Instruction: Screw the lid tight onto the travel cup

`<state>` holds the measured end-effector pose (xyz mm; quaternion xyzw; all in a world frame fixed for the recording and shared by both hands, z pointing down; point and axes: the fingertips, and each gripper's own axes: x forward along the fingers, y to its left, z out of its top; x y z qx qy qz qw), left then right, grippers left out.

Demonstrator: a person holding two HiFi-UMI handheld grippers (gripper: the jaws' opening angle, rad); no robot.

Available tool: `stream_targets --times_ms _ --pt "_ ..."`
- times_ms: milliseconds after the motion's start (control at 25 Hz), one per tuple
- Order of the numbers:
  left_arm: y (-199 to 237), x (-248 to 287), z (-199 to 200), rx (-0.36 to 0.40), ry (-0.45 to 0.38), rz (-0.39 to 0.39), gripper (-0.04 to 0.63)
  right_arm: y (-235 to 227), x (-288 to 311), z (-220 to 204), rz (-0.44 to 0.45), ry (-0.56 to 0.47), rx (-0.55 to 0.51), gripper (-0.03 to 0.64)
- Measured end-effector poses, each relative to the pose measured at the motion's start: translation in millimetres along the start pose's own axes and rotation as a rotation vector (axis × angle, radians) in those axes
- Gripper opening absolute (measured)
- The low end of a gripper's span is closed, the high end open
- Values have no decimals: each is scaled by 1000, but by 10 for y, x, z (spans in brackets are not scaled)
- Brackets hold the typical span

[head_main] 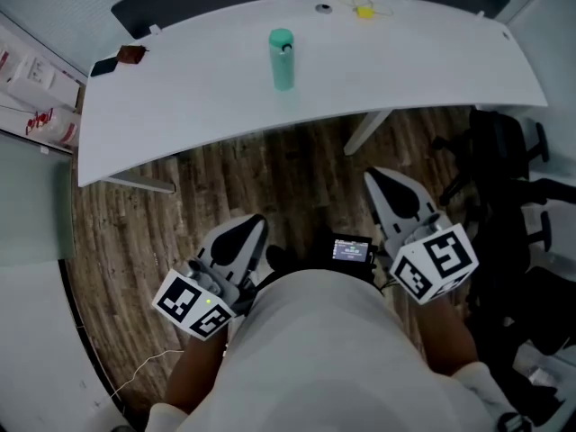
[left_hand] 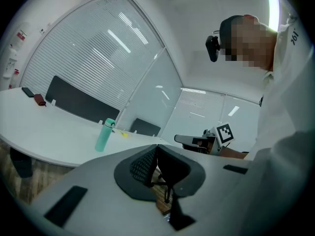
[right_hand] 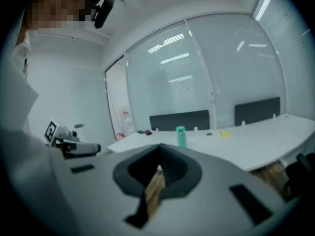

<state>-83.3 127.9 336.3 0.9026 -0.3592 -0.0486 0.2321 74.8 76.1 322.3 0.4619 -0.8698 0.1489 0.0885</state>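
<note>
At the upper left of the head view, a small reddish-brown object (head_main: pixel 132 54) lies on the left end of the curved white table (head_main: pixel 198 97). At lower left, the left gripper (head_main: pixel 241 239) hangs over the wood floor (head_main: pixel 270 169), close to the person's body. Its jaws are pressed together with nothing between them. At top centre, the green travel cup (head_main: pixel 282 58) stands upright on the table with its lid (head_main: pixel 281 37) on top — well apart from both tools. A small yellow item (head_main: pixel 364 10) lies near the table's far edge. Right of centre, the right gripper (head_main: pixel 389 187) is likewise closed and empty — it points toward the table. Dark chairs (head_main: pixel 504 160) fill the right edge.
</note>
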Motion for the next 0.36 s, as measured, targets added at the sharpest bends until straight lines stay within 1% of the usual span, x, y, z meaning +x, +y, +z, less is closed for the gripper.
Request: stream_targets --times_ms 360 --pt "-5 127 -45 3 11 -11 20 -104 39 18 -5 -5 -28 20"
